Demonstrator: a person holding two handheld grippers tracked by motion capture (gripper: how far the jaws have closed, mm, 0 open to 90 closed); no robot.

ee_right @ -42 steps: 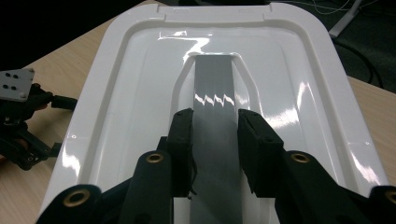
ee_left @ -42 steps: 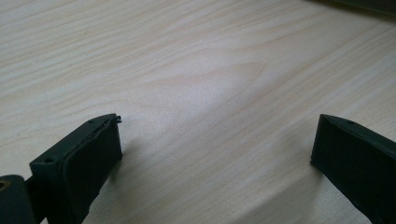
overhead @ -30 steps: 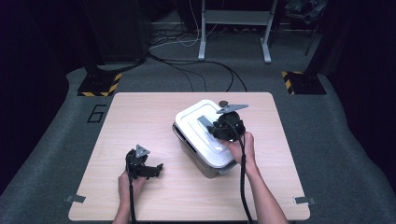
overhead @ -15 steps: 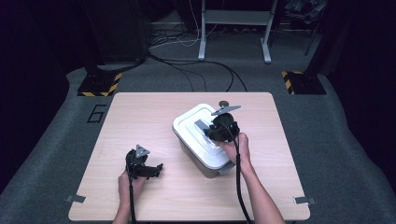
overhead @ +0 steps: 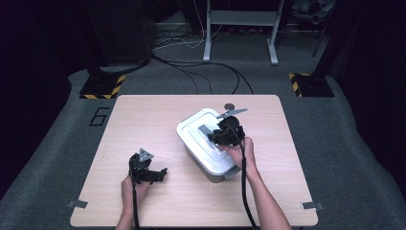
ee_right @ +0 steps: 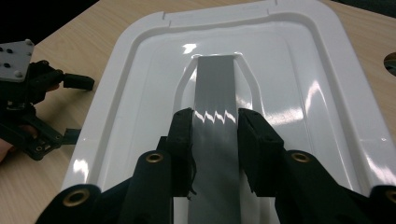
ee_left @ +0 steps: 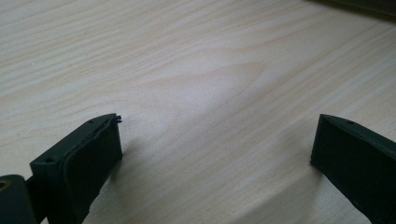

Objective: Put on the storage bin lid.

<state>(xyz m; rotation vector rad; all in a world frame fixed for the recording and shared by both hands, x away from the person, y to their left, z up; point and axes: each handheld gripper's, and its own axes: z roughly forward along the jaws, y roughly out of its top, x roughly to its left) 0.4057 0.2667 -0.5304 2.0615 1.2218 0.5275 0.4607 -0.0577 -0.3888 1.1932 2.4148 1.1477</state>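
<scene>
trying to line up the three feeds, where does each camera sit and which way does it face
High view: above the person's side, facing forward and down on the table; both forearms, left gripper and right gripper show.
Left gripper view: on the left gripper, facing bare wood between wide-open jaws.
Right gripper view: on the right gripper, facing the white lid, jaws clamping its grey handle.
Shared: high and right gripper views both show lid, handle and left gripper.
</scene>
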